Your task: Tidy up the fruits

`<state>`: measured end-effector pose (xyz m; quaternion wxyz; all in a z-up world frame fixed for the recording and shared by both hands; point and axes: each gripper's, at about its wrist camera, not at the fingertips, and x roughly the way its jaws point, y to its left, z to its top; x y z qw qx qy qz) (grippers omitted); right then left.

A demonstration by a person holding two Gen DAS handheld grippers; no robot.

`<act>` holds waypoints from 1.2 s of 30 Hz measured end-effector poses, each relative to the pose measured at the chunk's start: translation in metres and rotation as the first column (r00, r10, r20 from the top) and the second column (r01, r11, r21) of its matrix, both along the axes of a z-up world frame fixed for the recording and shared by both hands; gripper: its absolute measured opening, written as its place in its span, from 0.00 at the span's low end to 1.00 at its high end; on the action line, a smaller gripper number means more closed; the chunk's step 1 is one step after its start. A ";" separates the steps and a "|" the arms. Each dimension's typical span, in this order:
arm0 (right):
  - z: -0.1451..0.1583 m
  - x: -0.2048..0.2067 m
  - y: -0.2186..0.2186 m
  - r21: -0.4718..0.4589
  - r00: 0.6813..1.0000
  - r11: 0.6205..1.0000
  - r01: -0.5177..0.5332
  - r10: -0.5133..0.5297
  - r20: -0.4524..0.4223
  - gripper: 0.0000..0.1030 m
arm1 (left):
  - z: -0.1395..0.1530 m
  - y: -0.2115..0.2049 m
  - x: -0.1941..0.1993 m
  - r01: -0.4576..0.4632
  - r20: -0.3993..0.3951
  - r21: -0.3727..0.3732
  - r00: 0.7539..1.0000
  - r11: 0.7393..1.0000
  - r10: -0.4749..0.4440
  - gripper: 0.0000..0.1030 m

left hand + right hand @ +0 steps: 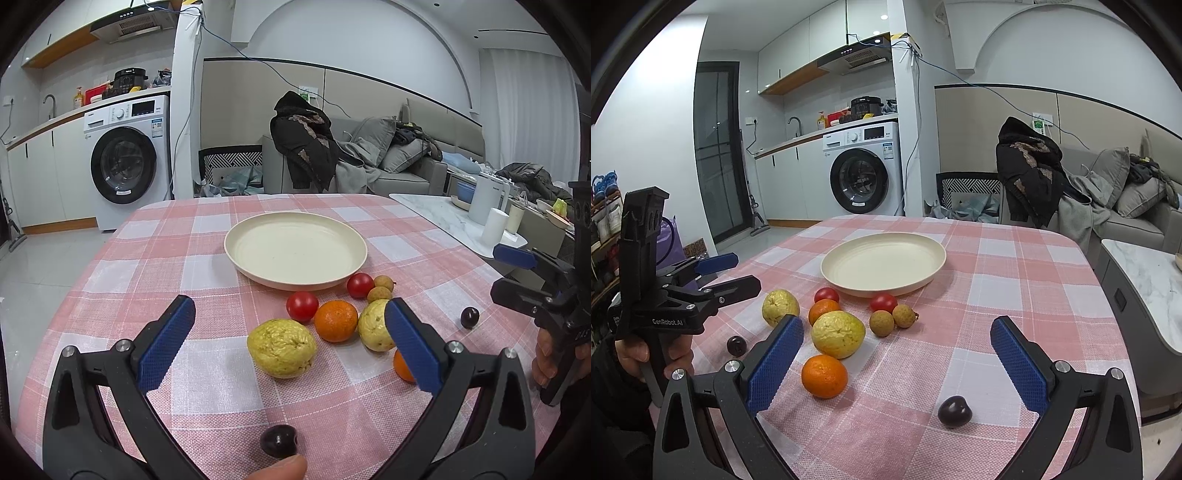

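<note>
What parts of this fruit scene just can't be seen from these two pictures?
- Left wrist view: the second orange is mostly behind the left tool's blue finger.
- Left wrist view: the right tool is cut off by the frame edge.
- Both views: the washing machine's label text is too small to read.

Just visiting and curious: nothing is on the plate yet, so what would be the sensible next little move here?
Probably lower the left gripper over the yellow fruit ahead of it and close. Both grippers are open and hold nothing, the plate is bare, and that fruit lies between the left jaws' line, clear of its neighbours.
</note>
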<state>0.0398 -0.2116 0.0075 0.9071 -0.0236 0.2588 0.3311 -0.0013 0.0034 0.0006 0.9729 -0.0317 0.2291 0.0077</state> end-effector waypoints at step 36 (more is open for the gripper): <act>0.001 0.004 -0.003 -0.006 0.999 0.999 0.040 -0.041 -0.009 1.00 | -0.001 -0.002 0.003 -0.007 0.000 -0.001 1.000 1.000 0.007 0.99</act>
